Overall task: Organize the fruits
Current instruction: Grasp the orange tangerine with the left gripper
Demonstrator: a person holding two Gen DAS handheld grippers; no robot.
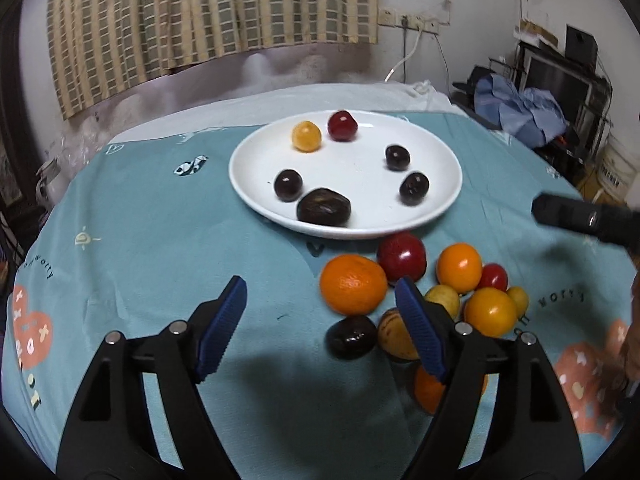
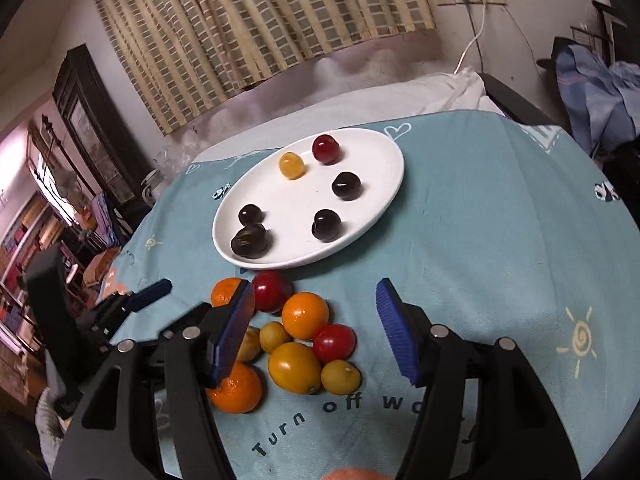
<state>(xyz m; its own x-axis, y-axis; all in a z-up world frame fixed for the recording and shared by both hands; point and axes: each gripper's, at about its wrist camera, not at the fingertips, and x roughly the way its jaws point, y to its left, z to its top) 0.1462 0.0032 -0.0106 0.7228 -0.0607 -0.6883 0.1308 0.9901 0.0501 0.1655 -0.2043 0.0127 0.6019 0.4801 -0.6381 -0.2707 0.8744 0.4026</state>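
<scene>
Six on the plate: the white plate (image 1: 440,208) at twelve o'clock holds four dark fruits, one yellow, one red.
Pile: loose fruit on the teal cloth (image 1: 160,240) just this side of the plate, touching one another: the big mandarin (image 1: 353,290), a red plum (image 1: 401,257), yellow tomatoes, a small red tomato (image 2: 334,343).
Left gripper (image 1: 320,328): jaws spread wide, empty, mandarin and a dark plum (image 1: 351,337) between its pads.
Right gripper (image 2: 316,332): wide apart too, empty, over the pile.
Handling: I'd say light, smooth-skinned, prone to roll; the tomatoes bruise easily.
Hold: across the widest middle, gently.
</scene>
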